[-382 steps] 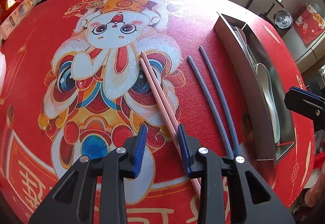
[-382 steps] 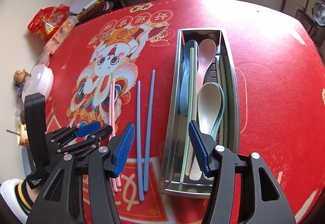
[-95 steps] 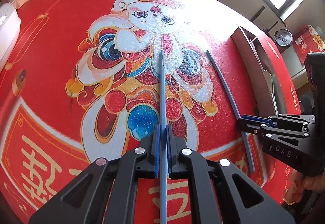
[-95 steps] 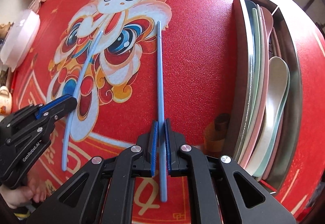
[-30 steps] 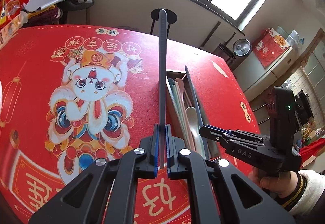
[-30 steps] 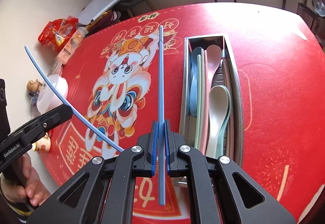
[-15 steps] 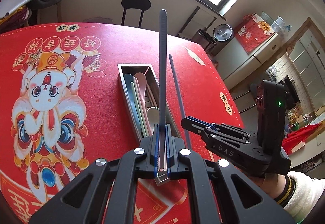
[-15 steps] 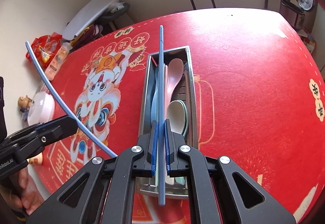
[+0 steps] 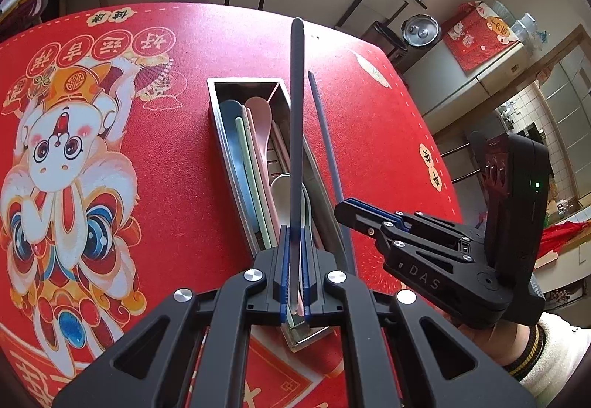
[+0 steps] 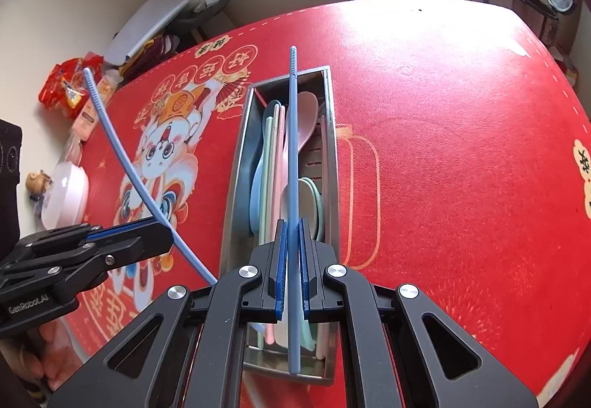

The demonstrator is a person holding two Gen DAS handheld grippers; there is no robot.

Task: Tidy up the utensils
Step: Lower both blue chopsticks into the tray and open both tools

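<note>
Both my tongs, left (image 9: 294, 269) and right (image 10: 291, 269), pinch a blue chopstick (image 9: 296, 134) each above the tray (image 10: 236, 164) mid-frame; crossed tips could snag its rim.

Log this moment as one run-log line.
left tongs: shut on blue chopstick | right tongs: shut on second blue chopstick | both above metal tray | release: not yet
</note>
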